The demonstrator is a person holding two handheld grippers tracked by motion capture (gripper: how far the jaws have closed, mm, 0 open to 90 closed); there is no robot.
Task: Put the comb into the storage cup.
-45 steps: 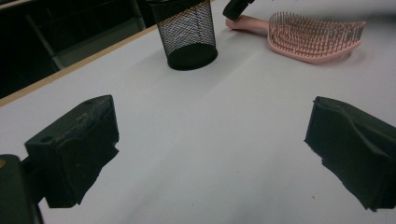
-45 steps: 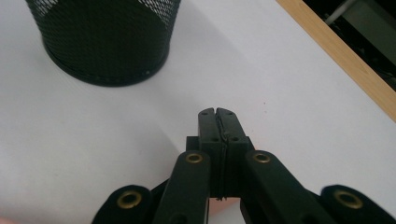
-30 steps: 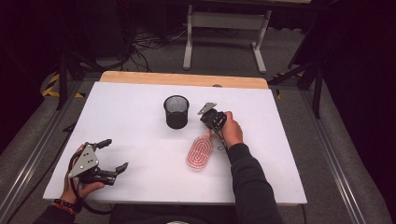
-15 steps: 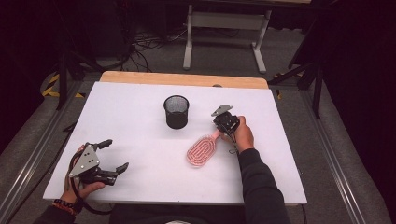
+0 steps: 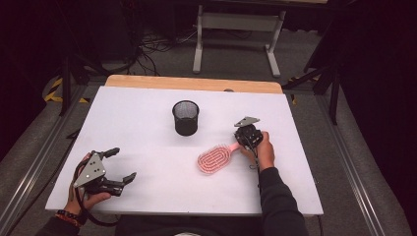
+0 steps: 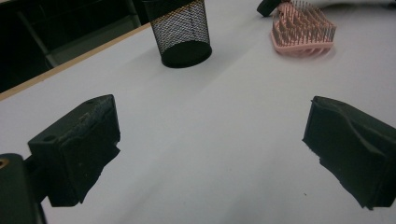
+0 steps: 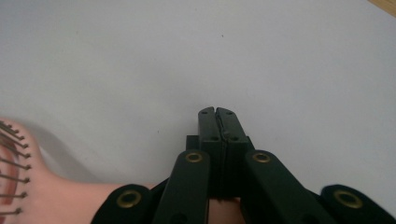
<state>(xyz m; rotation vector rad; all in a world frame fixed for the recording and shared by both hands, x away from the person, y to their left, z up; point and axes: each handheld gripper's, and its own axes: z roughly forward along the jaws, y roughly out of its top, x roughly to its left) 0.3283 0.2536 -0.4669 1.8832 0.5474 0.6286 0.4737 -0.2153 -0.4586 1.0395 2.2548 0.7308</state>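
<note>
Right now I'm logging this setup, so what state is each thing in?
Pink hairbrush: lying on the table, bristles up, handle clamped.
Black mesh cup: upright, nothing seen inside.
Right gripper: jaws shut on the hairbrush handle.
Left gripper: jaws wide open, holding nothing, low over the white table.

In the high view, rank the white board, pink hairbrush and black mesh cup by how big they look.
1. White board, by far the largest.
2. Pink hairbrush, longer than the cup is wide; the right tool is shut on its handle.
3. Black mesh cup, though close to the brush head in apparent size.
</note>
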